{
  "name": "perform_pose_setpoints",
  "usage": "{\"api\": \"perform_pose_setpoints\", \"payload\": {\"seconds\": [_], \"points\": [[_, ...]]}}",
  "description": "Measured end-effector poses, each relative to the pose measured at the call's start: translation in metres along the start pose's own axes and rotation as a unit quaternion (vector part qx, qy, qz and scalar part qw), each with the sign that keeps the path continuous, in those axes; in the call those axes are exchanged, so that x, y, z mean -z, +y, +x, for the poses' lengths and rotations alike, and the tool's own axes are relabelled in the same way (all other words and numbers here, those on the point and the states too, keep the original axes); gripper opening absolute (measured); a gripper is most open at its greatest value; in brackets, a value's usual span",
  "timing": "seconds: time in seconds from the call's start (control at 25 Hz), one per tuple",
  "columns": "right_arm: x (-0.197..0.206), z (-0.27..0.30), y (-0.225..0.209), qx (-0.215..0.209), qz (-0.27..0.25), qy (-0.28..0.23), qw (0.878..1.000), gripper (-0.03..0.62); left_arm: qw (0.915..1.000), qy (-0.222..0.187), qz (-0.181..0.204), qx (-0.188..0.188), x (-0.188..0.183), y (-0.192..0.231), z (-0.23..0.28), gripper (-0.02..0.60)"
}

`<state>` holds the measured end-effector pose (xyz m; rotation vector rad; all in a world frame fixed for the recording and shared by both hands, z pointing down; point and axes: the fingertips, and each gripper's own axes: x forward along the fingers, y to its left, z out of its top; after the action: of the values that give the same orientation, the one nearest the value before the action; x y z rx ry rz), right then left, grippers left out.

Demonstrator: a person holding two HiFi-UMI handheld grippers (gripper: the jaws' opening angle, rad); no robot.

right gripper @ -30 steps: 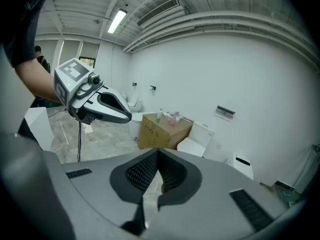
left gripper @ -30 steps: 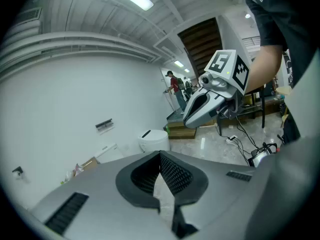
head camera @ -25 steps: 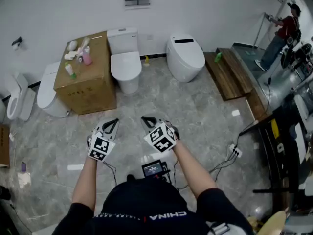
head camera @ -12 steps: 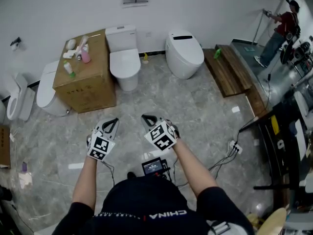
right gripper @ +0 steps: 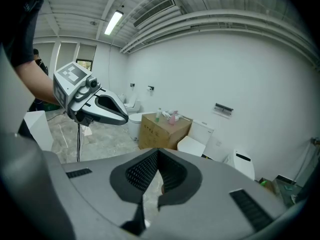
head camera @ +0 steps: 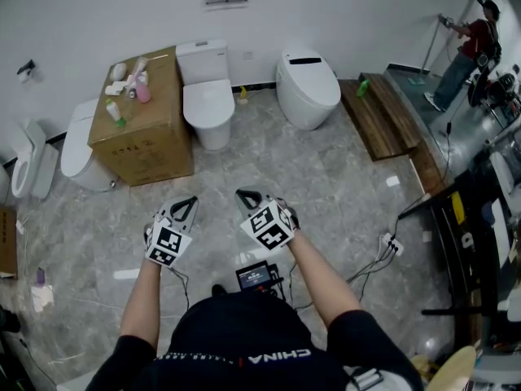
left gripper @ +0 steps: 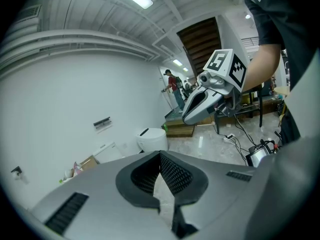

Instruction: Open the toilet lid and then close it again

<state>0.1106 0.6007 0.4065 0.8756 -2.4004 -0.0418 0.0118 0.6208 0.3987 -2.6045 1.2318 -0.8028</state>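
Marble floor (head camera: 326,194) and closed toilet lid (head camera: 207,104) unchanged; left gripper (head camera: 189,202) and right gripper (head camera: 244,195) fingers together, empty.

Head view: toilet (head camera: 208,104) now slightly higher in frame.

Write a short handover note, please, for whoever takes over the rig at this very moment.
Left gripper: shut, with nothing between its jaws, held low in front of the body.
Right gripper: shut and empty too, beside the left one.
Job's things: the toilet with a tank stands against the far wall beside the cardboard box, lid down. The rounded toilet to its right also has its lid down. Both are across the floor from the grippers.
Done: nothing shows as started.
Left: walk up to a toilet, raise its lid, then lower it again. Which toilet is meant cannot be told.
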Motion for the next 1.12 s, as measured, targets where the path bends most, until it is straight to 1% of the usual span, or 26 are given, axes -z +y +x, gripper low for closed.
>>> {"api": "perform_pose_setpoints", "payload": {"seconds": [0.4, 0.64, 0.88, 1.0, 1.12], "points": [[0.015, -0.001, -0.009, -0.01, 0.002, 0.007, 1.0, 0.012, 0.9999, 0.01, -0.007, -0.003, 0.0, -0.005, 0.014, 0.009], [0.029, -0.002, -0.037, -0.016, 0.007, 0.011, 1.0, 0.012, 0.9997, 0.017, -0.01, -0.011, -0.009, -0.007, 0.038, 0.009], [0.048, -0.003, -0.071, -0.024, 0.019, 0.008, 0.999, 0.012, 0.9991, 0.025, -0.016, -0.032, -0.02, -0.006, 0.06, 0.009], [0.057, 0.004, -0.078, -0.032, 0.022, 0.01, 0.999, 0.012, 0.9984, 0.034, -0.023, -0.038, -0.016, -0.006, 0.068, 0.009], [0.061, 0.018, -0.086, -0.039, 0.027, 0.015, 0.999, 0.012, 0.9981, 0.043, -0.028, -0.035, -0.009, -0.001, 0.081, 0.009]]}}
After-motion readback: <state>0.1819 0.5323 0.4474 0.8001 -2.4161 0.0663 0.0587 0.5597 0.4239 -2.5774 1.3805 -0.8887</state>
